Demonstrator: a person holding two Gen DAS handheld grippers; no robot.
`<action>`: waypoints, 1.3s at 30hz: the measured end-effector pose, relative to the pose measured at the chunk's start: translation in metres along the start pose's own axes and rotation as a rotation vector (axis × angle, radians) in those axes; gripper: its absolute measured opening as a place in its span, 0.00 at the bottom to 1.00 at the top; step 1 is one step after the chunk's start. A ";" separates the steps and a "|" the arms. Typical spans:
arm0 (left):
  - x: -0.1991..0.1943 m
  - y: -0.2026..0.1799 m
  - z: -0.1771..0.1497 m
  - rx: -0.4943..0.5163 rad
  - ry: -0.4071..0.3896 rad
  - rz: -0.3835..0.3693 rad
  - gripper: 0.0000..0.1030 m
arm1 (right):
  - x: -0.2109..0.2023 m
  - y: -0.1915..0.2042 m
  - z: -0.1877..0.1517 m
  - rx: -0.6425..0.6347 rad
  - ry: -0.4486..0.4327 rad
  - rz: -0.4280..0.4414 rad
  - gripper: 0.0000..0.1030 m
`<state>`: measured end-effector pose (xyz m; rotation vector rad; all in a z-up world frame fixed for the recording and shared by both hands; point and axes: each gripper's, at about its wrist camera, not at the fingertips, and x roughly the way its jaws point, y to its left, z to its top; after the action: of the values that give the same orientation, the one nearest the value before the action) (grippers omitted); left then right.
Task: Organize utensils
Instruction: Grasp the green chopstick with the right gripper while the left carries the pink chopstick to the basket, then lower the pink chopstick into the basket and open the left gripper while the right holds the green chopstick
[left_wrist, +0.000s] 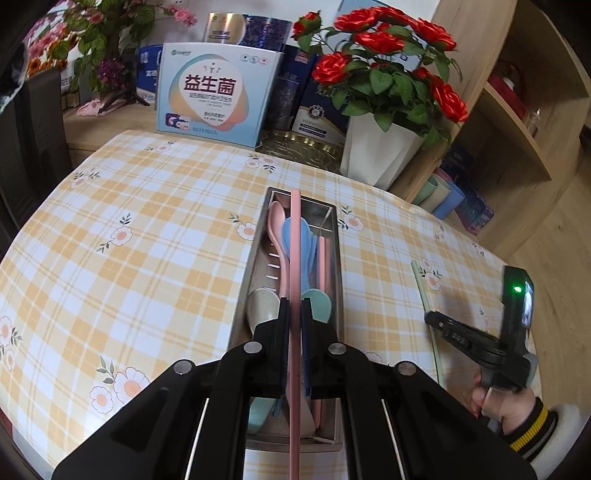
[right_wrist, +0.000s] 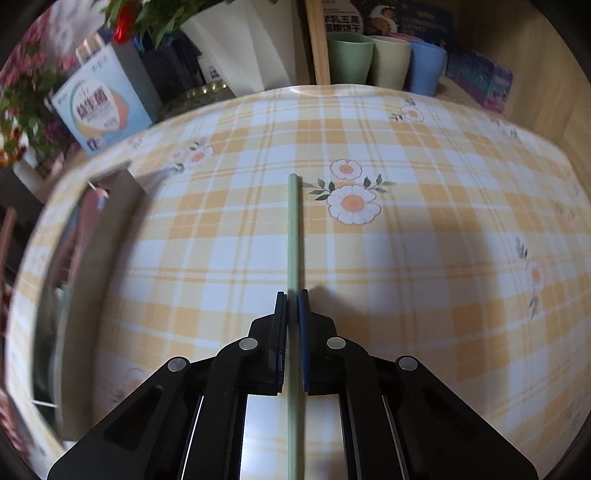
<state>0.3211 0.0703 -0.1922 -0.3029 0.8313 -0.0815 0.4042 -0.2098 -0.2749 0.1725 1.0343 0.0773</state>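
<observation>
Holding a pink chopstick (left_wrist: 294, 258) clamped between its pads, the left gripper (left_wrist: 294, 306) hangs above the steel utensil tray (left_wrist: 334, 214) that stands lengthwise on the checked tablecloth (left_wrist: 147, 221), with the stick running along the tray's long axis. Off to the side, the right gripper (right_wrist: 292, 299) is closed on a pale green chopstick (right_wrist: 293, 229) that lies flat on the cloth, well apart from the tray, which shows only as a blur at the left edge of the right wrist view. To finish the left-hand step well, I judge the pink stick should stay parallel to the tray walls and come down level into the free lane, so that its far tip does not catch the end wall or ride up on the spoons; the pads should part only once the stick rests on something. The right hand's grip looks centred on the thin stick, so a straight lift without rolling should keep it from twisting out. Counting what shows: two grippers, one tray, one pink chopstick held and one more lying in the tray (left_wrist: 322, 258), one green chopstick, and at least four spoons in the tray, pink (left_wrist: 277, 221), blue (left_wrist: 308, 236), cream (left_wrist: 262, 302) and mint (left_wrist: 319, 302); others may be hidden beneath the gripper.
</observation>
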 end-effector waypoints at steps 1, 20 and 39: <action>0.000 0.002 0.001 -0.006 -0.001 -0.002 0.06 | -0.006 0.001 -0.002 0.015 -0.012 0.019 0.06; 0.051 -0.012 0.026 0.066 0.117 -0.118 0.06 | -0.058 -0.028 -0.022 0.201 -0.130 0.177 0.06; 0.097 -0.017 0.028 0.036 0.221 -0.125 0.06 | -0.062 -0.048 -0.028 0.239 -0.137 0.169 0.06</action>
<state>0.4080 0.0425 -0.2389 -0.3160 1.0285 -0.2504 0.3479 -0.2625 -0.2453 0.4767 0.8885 0.0936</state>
